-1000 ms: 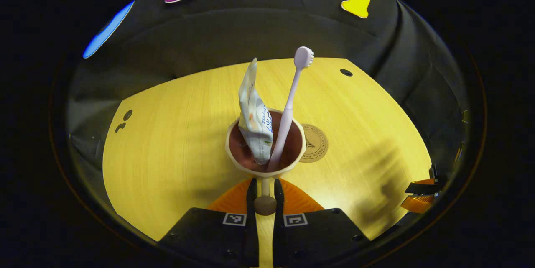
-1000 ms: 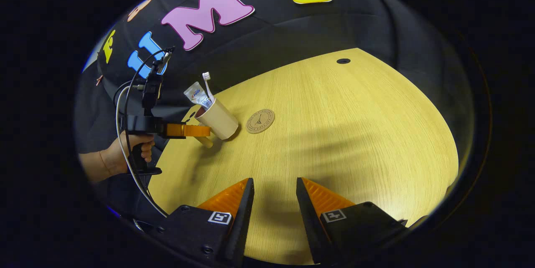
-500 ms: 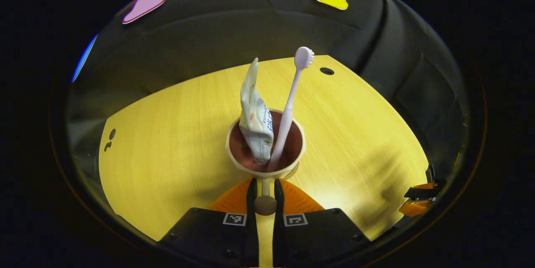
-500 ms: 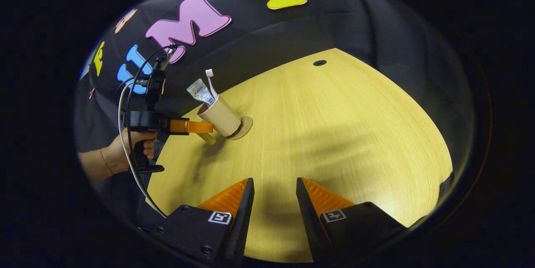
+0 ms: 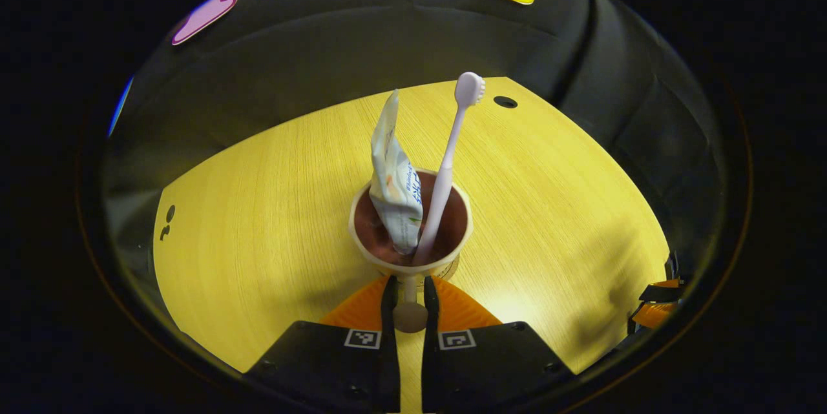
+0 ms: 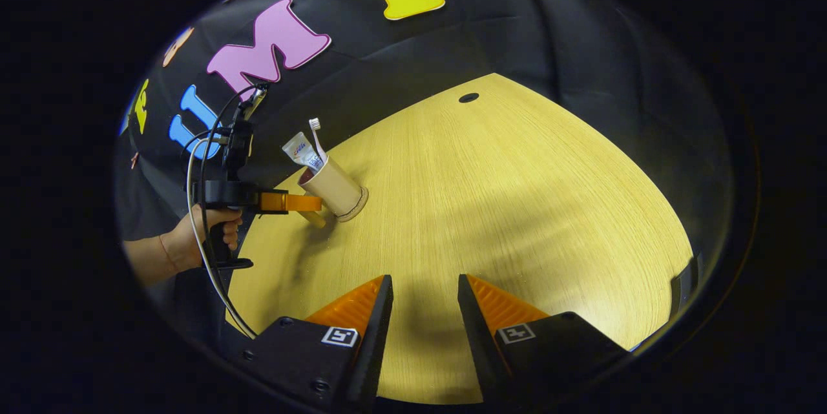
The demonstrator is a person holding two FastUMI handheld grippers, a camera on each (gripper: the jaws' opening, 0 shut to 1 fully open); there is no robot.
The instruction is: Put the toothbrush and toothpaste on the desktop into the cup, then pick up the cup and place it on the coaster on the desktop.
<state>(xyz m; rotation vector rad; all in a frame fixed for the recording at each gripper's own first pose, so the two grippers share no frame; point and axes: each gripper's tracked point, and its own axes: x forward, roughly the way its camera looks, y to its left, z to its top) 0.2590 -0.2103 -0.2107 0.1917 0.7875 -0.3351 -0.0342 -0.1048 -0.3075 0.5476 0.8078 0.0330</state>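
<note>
A beige cup (image 5: 387, 260) with a dark inside holds a white toothpaste tube (image 5: 394, 175) and a pale toothbrush (image 5: 452, 143), both leaning upright. My left gripper (image 5: 408, 288) is shut on the cup's handle (image 5: 409, 315). A sliver of the round coaster (image 5: 455, 265) shows under the cup's right side. In the right gripper view the cup (image 6: 334, 186) sits over the coaster (image 6: 361, 201) at the table's far left, with the left gripper (image 6: 292, 202) on its handle; whether the base touches is unclear. My right gripper (image 6: 423, 291) is open over bare table.
The yellow wooden table (image 6: 517, 207) has a dark hole (image 6: 468, 97) near its far edge and small holes (image 5: 168, 215) at the left. A person's hand (image 6: 216, 233) holds the left gripper, with a cable looping below. The right gripper (image 5: 654, 310) shows at the table's right edge.
The left gripper carried the cup over the coaster, which is now almost covered by the cup. The right gripper stayed open and barely moved.
</note>
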